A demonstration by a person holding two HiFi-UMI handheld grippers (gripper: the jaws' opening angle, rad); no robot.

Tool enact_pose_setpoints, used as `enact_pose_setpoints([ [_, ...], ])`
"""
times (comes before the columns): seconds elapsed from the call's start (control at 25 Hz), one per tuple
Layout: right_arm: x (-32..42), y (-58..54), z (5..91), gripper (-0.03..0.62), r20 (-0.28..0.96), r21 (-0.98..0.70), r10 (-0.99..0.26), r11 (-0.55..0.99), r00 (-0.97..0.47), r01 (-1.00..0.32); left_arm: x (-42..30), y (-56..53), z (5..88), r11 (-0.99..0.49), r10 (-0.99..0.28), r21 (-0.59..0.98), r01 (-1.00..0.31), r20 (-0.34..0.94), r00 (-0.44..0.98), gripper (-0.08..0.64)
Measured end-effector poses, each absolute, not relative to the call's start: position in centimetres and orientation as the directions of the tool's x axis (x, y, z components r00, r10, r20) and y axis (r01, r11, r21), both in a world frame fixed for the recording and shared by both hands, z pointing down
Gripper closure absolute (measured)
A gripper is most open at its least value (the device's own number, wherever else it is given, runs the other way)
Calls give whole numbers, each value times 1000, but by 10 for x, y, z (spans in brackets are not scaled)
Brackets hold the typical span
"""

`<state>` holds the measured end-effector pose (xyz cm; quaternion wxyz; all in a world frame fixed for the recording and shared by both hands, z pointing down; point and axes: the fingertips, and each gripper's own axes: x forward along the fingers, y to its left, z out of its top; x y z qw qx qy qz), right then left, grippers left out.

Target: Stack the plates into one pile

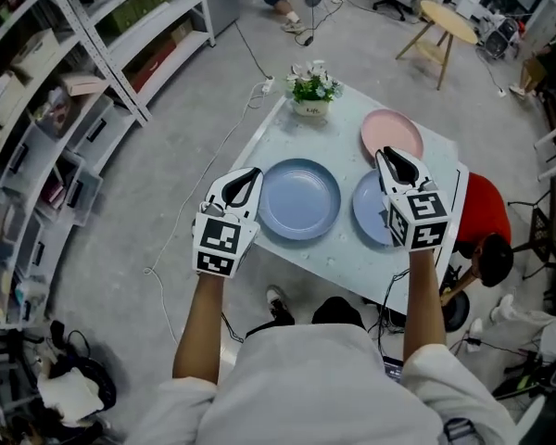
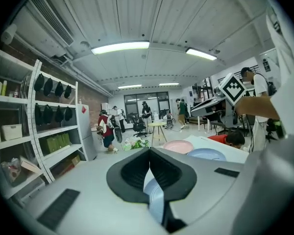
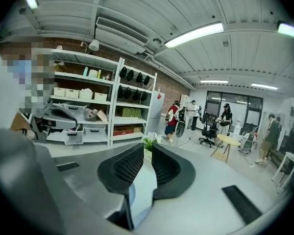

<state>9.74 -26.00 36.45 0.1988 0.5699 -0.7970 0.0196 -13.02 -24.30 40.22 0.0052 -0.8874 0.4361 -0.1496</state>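
Three plates lie apart on the pale table [image 1: 345,126]: a blue plate [image 1: 299,198] in the middle, a second blue plate [image 1: 367,209] to its right, and a pink plate [image 1: 391,133] behind that one. My left gripper [image 1: 252,172] hovers at the left rim of the middle blue plate, jaws shut and holding nothing. My right gripper [image 1: 389,156] hangs over the right blue plate and hides part of it; its jaws stand slightly apart with nothing between them. The left gripper view [image 2: 149,153] shows the pink plate [image 2: 178,146] and a blue plate [image 2: 206,153] beyond the jaws.
A small flower pot [image 1: 312,88] stands at the table's far edge. Metal shelving [image 1: 65,91] runs along the left. A cable [image 1: 224,142] trails over the floor by the table. A person in red [image 1: 482,222] crouches at the table's right side. A round wooden table [image 1: 447,21] stands further back.
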Motion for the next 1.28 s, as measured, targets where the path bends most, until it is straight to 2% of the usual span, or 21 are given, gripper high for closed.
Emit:
enact_pose_setpoints([
  [0.28, 105, -320, 412, 447, 424, 200, -877, 333, -225, -922, -137, -286, 436, -636, -748, -89, -766, 312, 585, 543],
  [0.64, 147, -425, 513, 377, 562, 196, -807, 347, -185, -917, -121, -345, 485, -609, -737, -33, -792, 392, 550, 543],
  [1.0, 185, -498, 632, 311, 727, 166, -674, 353, -127, -921, -96, -409, 537, -597, -703, 4, -802, 479, 526, 543],
  [1.08, 191, -504, 655, 305, 750, 169, -653, 342, -104, -924, -93, -416, 550, -595, -695, 14, -804, 494, 523, 543],
  [1.28, 211, -511, 696, 344, 796, 194, -604, 294, -25, -936, -88, -425, 573, -603, -675, 16, -798, 523, 521, 543],
])
